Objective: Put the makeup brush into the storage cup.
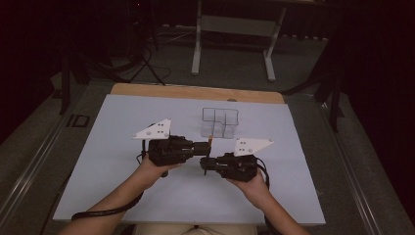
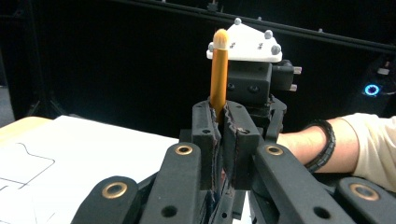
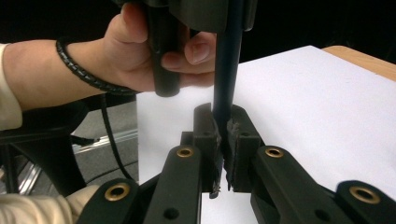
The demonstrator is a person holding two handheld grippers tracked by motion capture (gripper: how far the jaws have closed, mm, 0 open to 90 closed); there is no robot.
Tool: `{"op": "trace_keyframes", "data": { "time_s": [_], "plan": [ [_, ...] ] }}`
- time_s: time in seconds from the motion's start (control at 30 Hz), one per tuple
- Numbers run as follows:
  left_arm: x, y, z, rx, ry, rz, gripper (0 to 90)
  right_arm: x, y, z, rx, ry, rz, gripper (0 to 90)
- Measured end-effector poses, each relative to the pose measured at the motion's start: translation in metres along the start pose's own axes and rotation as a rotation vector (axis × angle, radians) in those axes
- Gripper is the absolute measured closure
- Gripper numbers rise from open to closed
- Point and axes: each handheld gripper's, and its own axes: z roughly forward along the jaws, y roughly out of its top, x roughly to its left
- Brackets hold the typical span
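Holding one pen-like stick (image 1: pixel 210 141) between two grippers, in the air just above the middle of the white worktop (image 1: pixel 122 147) and in front of the clear box (image 1: pixel 220 122).

Left gripper (image 2: pixel 223 116): jaws clenched on the stick's gold part (image 2: pixel 219 70), rounded tip standing up past them. Right gripper (image 3: pixel 224 126): jaws likewise clamped tight, grasping the stick's dark part (image 3: pixel 227 60), which is running up toward the left hand (image 3: pixel 140 51).

Judging the step as a two-handed one on the stick itself, either pulling its gold and dark parts apart or pressing them together; not telling which from these pictures.

Next move calling for both grips staying firm, pulling or pushing straight along the stick's length, and avoiding any twist or sideways bend that could let it slip through the pads.

Counting: one stick, two grippers (left (image 1: pixel 208 147) and right (image 1: pixel 204 164)), one clear divided box, one worktop, and two dark coiled wristbands, one on the left wrist (image 3: pixel 88 70) and one on the right (image 2: pixel 324 144).
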Motion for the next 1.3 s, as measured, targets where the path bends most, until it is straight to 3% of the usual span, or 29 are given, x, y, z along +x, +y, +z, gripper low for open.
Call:
{"op": "trace_keyframes", "data": {
  "time_s": [0.1, 0.2, 0.3, 0.4, 0.57, 0.7, 0.93, 1.13, 1.3],
  "plan": [
    [-0.001, 0.002, 0.000, 0.002, -0.006, -0.011, 82.2, 0.001, 0.000, -0.001, 0.002, 0.013, -0.004, 84.5],
    [-0.002, 0.003, -0.001, 0.000, 0.002, -0.007, 70.6, 0.002, 0.001, -0.001, 0.002, 0.020, -0.019, 84.5],
    [-0.006, 0.007, -0.001, 0.034, 0.000, -0.004, 59.3, 0.003, 0.001, -0.002, -0.004, 0.026, -0.025, 84.5],
    [-0.010, 0.009, 0.000, 0.042, -0.016, 0.000, 57.1, 0.004, 0.002, -0.002, -0.001, 0.031, -0.026, 84.5],
    [-0.012, 0.011, 0.003, 0.032, 0.000, 0.003, 57.8, 0.006, 0.003, 0.000, 0.004, 0.042, -0.029, 84.5],
    [-0.011, 0.011, 0.005, 0.020, 0.005, -0.002, 66.1, 0.006, 0.002, 0.001, 0.007, 0.046, -0.030, 84.5],
    [-0.010, 0.010, 0.008, 0.041, -0.003, -0.018, 77.4, 0.005, 0.000, 0.003, 0.027, 0.054, -0.037, 84.5],
    [-0.009, 0.010, 0.010, 0.052, -0.012, -0.017, 83.1, 0.005, -0.002, 0.005, 0.028, 0.059, -0.034, 84.5],
    [-0.010, 0.010, 0.012, 0.061, -0.005, 0.009, 84.1, 0.005, -0.002, 0.005, 0.031, 0.059, -0.034, 84.5]
  ]
}}
